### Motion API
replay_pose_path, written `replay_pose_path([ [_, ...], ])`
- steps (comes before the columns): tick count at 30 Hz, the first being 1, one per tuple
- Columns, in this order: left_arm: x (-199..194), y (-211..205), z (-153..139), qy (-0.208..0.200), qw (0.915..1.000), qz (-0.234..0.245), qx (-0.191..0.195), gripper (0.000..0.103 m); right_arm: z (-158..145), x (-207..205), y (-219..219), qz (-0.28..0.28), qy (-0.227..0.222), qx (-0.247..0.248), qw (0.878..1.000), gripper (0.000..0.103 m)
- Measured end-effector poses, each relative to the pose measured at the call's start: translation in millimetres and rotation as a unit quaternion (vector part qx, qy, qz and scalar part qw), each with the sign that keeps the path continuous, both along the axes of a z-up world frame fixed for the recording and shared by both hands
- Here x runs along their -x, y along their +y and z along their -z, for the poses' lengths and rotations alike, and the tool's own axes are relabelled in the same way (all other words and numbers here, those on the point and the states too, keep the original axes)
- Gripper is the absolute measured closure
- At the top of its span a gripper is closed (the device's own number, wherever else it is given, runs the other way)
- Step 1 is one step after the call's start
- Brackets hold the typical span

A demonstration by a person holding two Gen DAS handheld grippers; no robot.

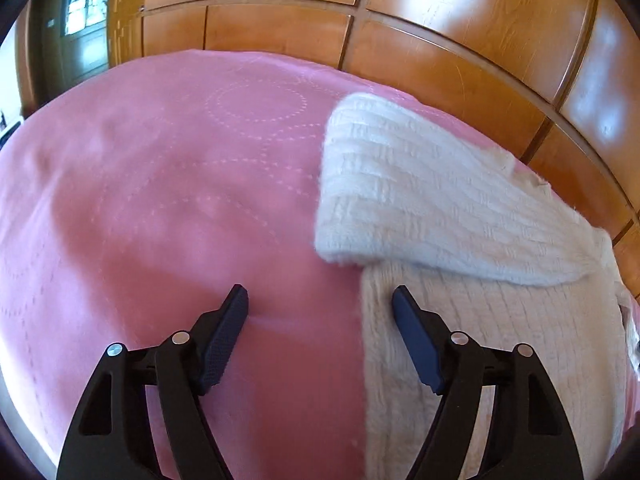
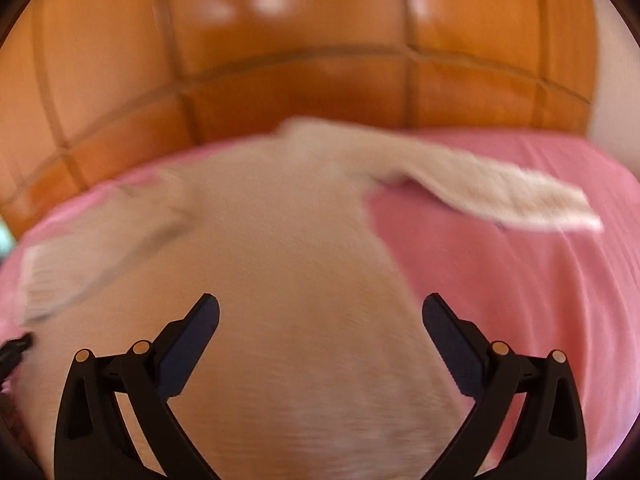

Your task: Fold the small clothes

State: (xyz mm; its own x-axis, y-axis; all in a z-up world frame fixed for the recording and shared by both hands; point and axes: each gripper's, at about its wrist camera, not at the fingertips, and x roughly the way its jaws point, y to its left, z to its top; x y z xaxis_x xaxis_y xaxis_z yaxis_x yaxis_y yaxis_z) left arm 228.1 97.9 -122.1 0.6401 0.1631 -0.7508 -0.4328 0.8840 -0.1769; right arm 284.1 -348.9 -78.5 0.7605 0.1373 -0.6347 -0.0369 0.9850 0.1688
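Observation:
A cream knitted sweater (image 1: 500,344) lies flat on a pink bedspread (image 1: 160,200). In the left wrist view its left sleeve (image 1: 420,196) stretches out toward the far left. My left gripper (image 1: 320,300) is open and empty, hovering over the sweater's left edge. In the blurred right wrist view the sweater body (image 2: 288,280) fills the middle, with the right sleeve (image 2: 500,196) spread to the right and the other sleeve (image 2: 100,248) to the left. My right gripper (image 2: 320,312) is open and empty above the body.
A glossy wooden panelled headboard (image 1: 440,20) stands right behind the bed, also seen in the right wrist view (image 2: 300,40). Bare pink bedspread (image 2: 520,300) lies to the right of the sweater. A doorway with a window (image 1: 80,12) shows at the far left.

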Motion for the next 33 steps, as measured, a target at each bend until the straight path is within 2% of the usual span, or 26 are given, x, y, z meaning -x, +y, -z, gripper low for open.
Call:
replay_pose_path([
  [2,-11,1,-1,-0.005,0.9999,0.014,0.002,0.029,-14,-5,18,-0.052,-0.009,-0.051,0.997,0.006],
  [4,-17,5,-2,-0.011,0.9998,0.010,0.013,0.029,-17,-24,38,-0.098,0.022,-0.111,0.989,0.020],
  [5,-18,11,-2,-0.022,0.9994,0.000,0.028,0.029,-13,-35,48,-0.113,0.045,-0.132,0.984,0.026],
  [6,-17,15,-2,-0.036,0.9984,-0.007,0.044,0.029,-7,-50,58,-0.123,0.068,-0.153,0.978,0.036],
  [9,-22,30,8,-0.044,0.9949,-0.017,0.089,0.029,9,-83,75,-0.122,0.094,-0.191,0.969,0.038],
  [12,-22,25,10,-0.047,0.9958,-0.015,0.078,0.027,26,-117,81,-0.099,0.125,-0.235,0.959,0.038],
  [14,-25,21,11,-0.042,0.9965,-0.009,0.073,0.023,34,-138,81,-0.083,0.135,-0.263,0.952,0.054],
  [16,-25,20,12,-0.040,0.9968,-0.008,0.068,0.022,37,-153,87,-0.086,0.147,-0.268,0.948,0.097],
  [17,-25,20,11,-0.042,0.9967,-0.008,0.069,0.022,37,-158,90,-0.086,0.153,-0.260,0.949,0.096],
  [18,-24,21,10,-0.044,0.9965,-0.008,0.070,0.022,31,-162,94,-0.083,0.141,-0.242,0.956,0.097],
  [21,-23,20,12,-0.045,0.9965,-0.009,0.070,0.022,8,-162,93,-0.070,0.072,-0.186,0.977,0.097],
  [24,-20,21,13,-0.040,0.9971,-0.006,0.065,0.020,13,-163,85,-0.035,0.063,-0.136,0.988,0.097],
  [26,-21,20,13,-0.036,0.9974,-0.005,0.062,0.020,33,-166,86,-0.045,0.091,-0.124,0.987,0.096],
  [30,-16,22,6,-0.035,0.9968,-0.010,0.071,0.022,46,-159,75,-0.054,0.069,-0.169,0.982,0.095],
  [31,-7,22,-2,-0.050,0.9954,-0.018,0.080,0.026,48,-159,74,-0.055,0.068,-0.175,0.981,0.095],
  [33,3,16,-15,-0.091,0.9920,-0.009,0.086,0.027,50,-160,74,-0.056,0.067,-0.183,0.979,0.095],
])
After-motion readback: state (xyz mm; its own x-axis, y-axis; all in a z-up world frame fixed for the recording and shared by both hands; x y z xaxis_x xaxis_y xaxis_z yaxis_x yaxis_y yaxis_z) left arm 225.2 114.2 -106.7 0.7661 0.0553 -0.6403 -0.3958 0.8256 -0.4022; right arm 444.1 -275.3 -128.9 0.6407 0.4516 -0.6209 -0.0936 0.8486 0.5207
